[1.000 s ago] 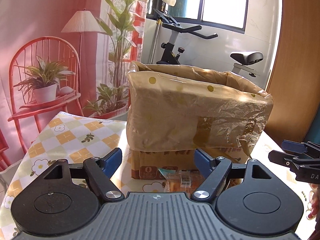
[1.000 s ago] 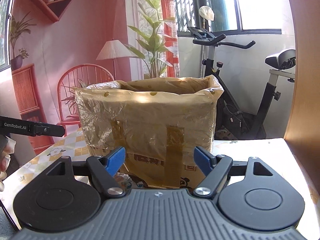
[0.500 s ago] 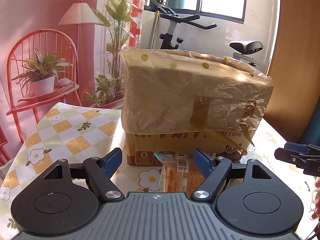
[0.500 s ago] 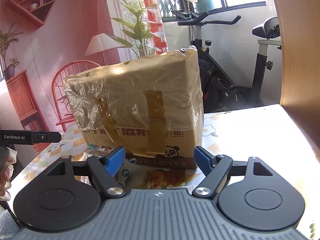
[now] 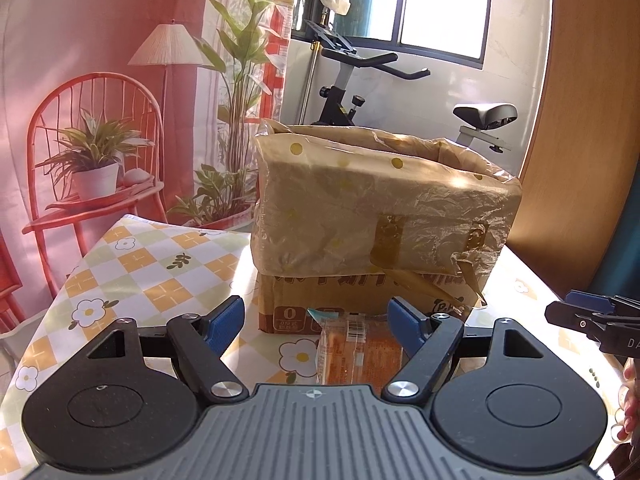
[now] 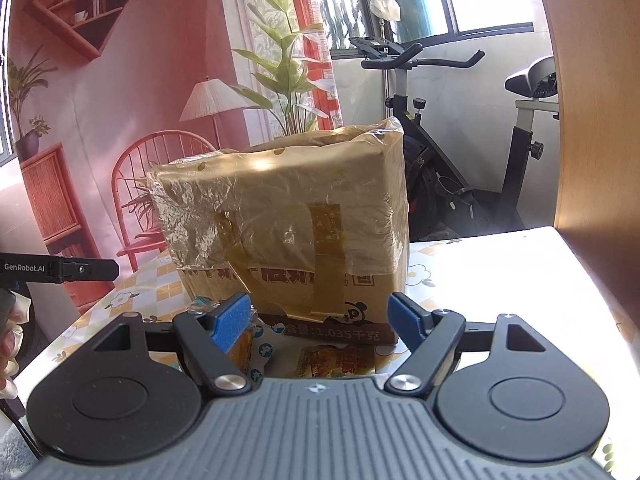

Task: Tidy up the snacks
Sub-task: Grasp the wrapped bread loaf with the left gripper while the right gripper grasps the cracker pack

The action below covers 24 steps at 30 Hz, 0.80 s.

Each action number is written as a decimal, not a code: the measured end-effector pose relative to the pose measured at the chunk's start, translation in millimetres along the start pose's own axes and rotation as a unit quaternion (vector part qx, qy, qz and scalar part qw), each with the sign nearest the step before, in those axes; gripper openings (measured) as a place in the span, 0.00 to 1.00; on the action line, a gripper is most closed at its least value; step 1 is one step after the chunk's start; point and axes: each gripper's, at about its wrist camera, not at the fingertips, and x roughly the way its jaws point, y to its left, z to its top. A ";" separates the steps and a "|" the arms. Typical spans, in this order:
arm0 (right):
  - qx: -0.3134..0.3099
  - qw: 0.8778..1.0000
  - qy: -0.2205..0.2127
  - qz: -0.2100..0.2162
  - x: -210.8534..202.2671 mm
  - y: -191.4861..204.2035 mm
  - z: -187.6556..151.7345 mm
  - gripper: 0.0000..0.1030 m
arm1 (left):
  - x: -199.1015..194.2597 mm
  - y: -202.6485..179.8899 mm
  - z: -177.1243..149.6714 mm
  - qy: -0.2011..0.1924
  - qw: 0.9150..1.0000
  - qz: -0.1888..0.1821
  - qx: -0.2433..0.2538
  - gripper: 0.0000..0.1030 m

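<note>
Before lined box (image 5: 380, 216): both tongs (image 5: 316, 320) (image 6: 320, 318) released, empty, pulled back slightly; snack packet (image 5: 356, 356) seemingly unmoved.

A home living space: a worktop (image 5: 160, 264) under a flower-checked cloth, with an exercise bike (image 6: 460, 128) behind it by the window (image 5: 440, 4), and left of the bike a printed backdrop (image 5: 80, 40) showing lamp, chair and plants.

The left hand-held gripper (image 5: 318, 318) and the right hand-held gripper (image 6: 320, 316) are held side by side, jaws spread apart and empty.
</note>
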 end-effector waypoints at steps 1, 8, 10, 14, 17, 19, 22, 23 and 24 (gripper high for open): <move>0.000 1.000 0.000 0.000 -3.3 1.1 0.0 0.76 | -3.9 1.4 -1.1 0.000 1.000 -0.001 -0.001 0.78; 0.017 1.000 0.011 0.008 -16.0 6.6 -6.8 0.76 | -24.8 18.5 -5.7 0.009 1.000 0.002 -0.013 0.78; 0.025 0.999 0.017 0.011 -15.2 6.1 -9.3 0.76 | -24.5 23.8 -6.6 0.011 1.000 0.009 -0.012 0.78; 0.031 0.999 0.040 0.005 -3.0 2.8 -18.3 0.76 | -12.5 27.0 -12.3 0.022 1.000 0.016 -0.016 0.78; 0.032 0.996 0.075 -0.019 14.8 -4.8 -27.5 0.76 | 2.1 24.6 -19.4 0.034 0.999 0.012 -0.019 0.78; 0.023 0.995 0.093 -0.034 25.3 -9.0 -33.0 0.76 | 14.8 21.4 -24.3 0.043 0.999 0.005 -0.018 0.78; 0.001 0.990 0.128 -0.056 45.1 -14.5 -45.2 0.76 | 35.9 16.3 -31.3 0.058 0.998 -0.005 -0.017 0.78; -0.005 0.989 0.137 -0.059 52.2 -16.7 -50.8 0.76 | 43.1 14.3 -33.3 0.063 0.998 -0.009 -0.018 0.78; -0.010 0.988 0.142 -0.060 57.0 -18.2 -54.0 0.76 | 49.4 12.6 -34.6 0.067 0.998 -0.012 -0.018 0.78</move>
